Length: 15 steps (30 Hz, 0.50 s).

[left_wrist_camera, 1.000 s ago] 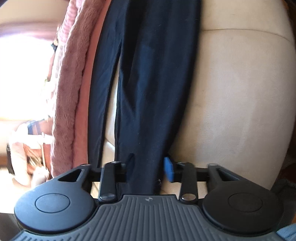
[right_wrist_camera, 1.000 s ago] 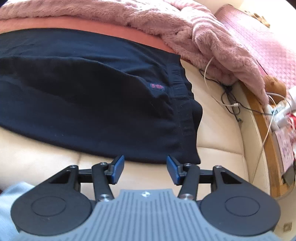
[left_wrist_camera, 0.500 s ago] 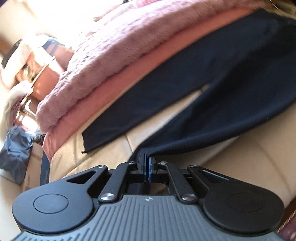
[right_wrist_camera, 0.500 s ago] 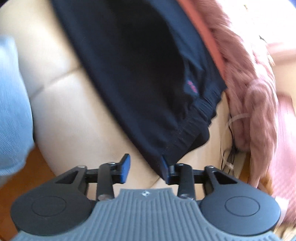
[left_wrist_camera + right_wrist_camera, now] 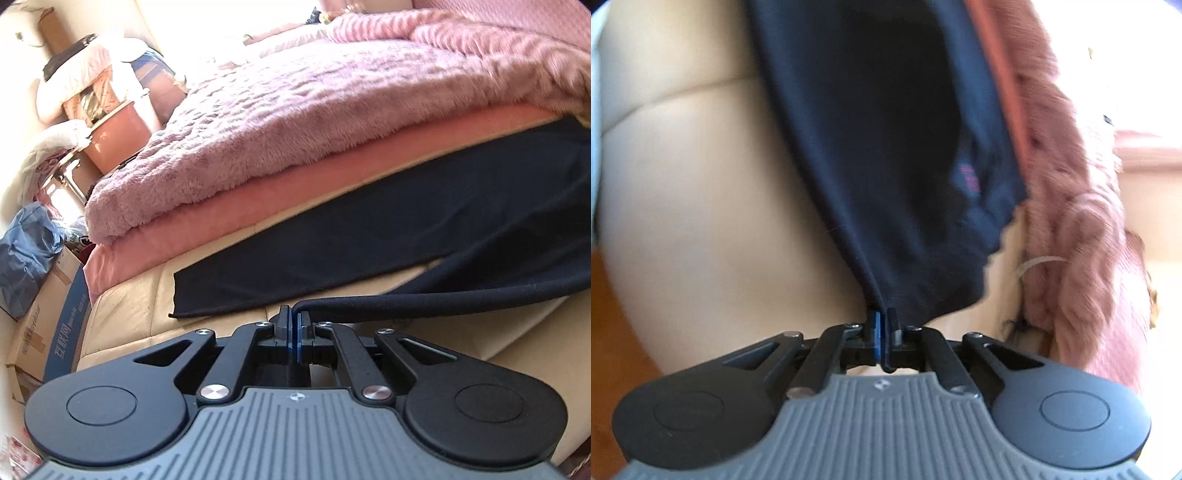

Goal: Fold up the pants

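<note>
Since a second ago: right gripper (image 5: pixel 882 325), then open in front of the waistband, now shut on it; left gripper (image 5: pixel 294 325), then open around a leg, now pinched closed on the cuff end and swung to a low, sideways look along the sofa.

Left wrist view: pants (image 5: pixel 388 236) dark navy, spread lengthwise on the cream sofa cushion (image 5: pixel 125 314). Far leg flat, cuff end square on the cushion left of centre. Near leg lifted off the cushion, drawn into a narrow rope of cloth running from the right edge in to the blue pads (image 5: pixel 300 332), which meet on it with no gap showing. Behind the pants a salmon-pink cover, and on top of that a fluffy pink blanket (image 5: pixel 295 122). Far left: cardboard box (image 5: pixel 40 314) with a blue printed band, blue bag (image 5: pixel 26 254) on top, clutter beyond, washed out by window light.

Right wrist view: blurred. Waist end of the pants (image 5: pixel 886 147) hanging in a taut cone down to the closed pads. Small red mark on the cloth near the waistband. Cream cushion (image 5: pixel 713 206) to the left, seam curving across it. Pink blanket (image 5: pixel 1082 236) to the right, a pale cable loop beside it. Strip of orange-brown floor at lower left.
</note>
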Each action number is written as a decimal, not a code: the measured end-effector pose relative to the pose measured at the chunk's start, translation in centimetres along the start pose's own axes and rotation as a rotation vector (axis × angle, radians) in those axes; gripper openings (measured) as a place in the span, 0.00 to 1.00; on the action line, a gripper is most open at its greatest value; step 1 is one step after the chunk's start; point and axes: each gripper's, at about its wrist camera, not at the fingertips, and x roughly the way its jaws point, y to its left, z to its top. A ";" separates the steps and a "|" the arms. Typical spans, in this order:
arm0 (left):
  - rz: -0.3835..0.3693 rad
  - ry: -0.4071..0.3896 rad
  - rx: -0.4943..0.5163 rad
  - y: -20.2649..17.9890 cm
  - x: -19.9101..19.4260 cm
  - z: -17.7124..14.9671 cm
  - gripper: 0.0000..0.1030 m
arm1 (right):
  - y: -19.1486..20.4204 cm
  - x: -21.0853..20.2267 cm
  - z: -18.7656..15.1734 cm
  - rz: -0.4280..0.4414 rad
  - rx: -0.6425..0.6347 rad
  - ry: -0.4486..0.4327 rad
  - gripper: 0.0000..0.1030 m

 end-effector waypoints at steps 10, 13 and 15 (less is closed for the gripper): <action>0.076 -0.044 -0.054 3.1 1.1 6.1 0.02 | -11.8 -2.8 3.1 -0.227 0.263 -0.109 0.00; 0.087 -0.039 -0.038 3.8 3.3 8.5 0.02 | -15.2 -0.9 5.3 -0.248 0.269 -0.102 0.00; 0.085 -0.016 -0.024 4.2 5.4 9.7 0.02 | -17.2 0.8 6.8 -0.242 0.287 -0.090 0.00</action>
